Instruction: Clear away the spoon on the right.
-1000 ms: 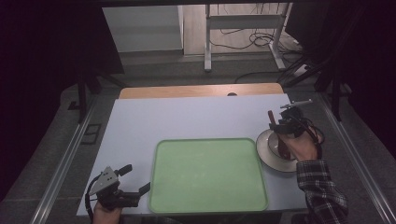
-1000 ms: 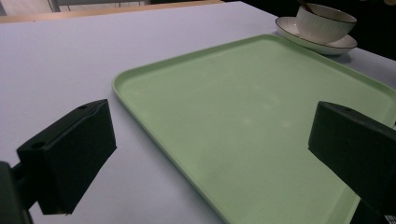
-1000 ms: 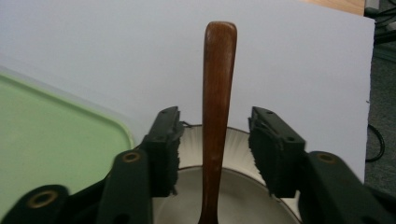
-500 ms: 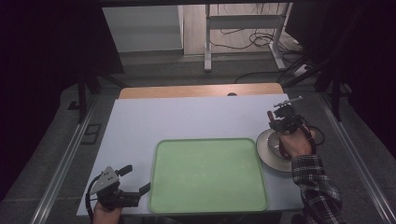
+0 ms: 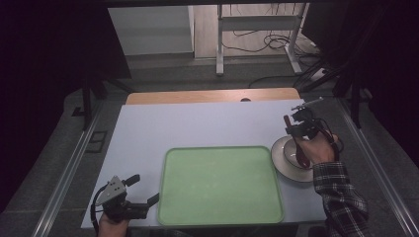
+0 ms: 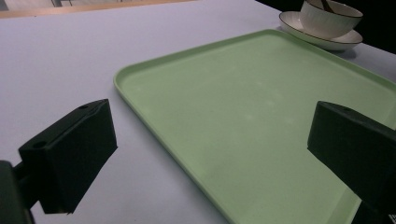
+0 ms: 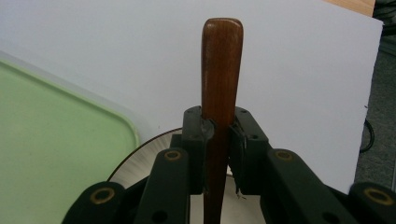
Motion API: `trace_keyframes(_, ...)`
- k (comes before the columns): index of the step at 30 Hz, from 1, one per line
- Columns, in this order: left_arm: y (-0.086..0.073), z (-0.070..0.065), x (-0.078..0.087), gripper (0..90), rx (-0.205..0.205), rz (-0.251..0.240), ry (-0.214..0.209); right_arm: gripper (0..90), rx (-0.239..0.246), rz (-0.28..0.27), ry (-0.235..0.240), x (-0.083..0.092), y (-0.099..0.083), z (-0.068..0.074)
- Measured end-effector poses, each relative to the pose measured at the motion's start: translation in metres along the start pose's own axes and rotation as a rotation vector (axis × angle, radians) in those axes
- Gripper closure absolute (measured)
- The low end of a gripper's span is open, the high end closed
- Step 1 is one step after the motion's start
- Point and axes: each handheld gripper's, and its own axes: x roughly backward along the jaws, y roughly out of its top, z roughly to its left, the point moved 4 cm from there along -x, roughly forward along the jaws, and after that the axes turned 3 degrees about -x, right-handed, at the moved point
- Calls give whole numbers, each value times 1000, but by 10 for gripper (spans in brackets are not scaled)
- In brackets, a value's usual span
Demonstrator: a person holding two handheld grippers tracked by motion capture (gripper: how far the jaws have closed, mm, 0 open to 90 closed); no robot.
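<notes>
Left gripper [image 5: 143,190] is sitting at the near table edge, jaws wide apart with nothing in them, just beside the green tray [image 5: 221,183]. Further out, the right gripper [image 7: 218,140] has just been closing and is now pinching a wooden spoon handle [image 7: 221,60] standing in the bowl [image 6: 329,17] on its saucer [image 5: 284,158]. Looks like the grab step; the next move probably needs a straight lift so the bowl isn't tipping.

A dark brown wooden handle [image 7: 221,70] stands upright above the white bowl [image 6: 329,17].

The wooden handle's [image 7: 221,70] lower end was hidden behind the right hand-held gripper [image 7: 219,140], above the plate [image 7: 140,163].
</notes>
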Motion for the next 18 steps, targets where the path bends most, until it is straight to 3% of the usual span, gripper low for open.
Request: trace_keyframes(18, 0, 0, 0, 9, -3, -1, 5, 775, 16, 29, 24, 28, 11, 4)
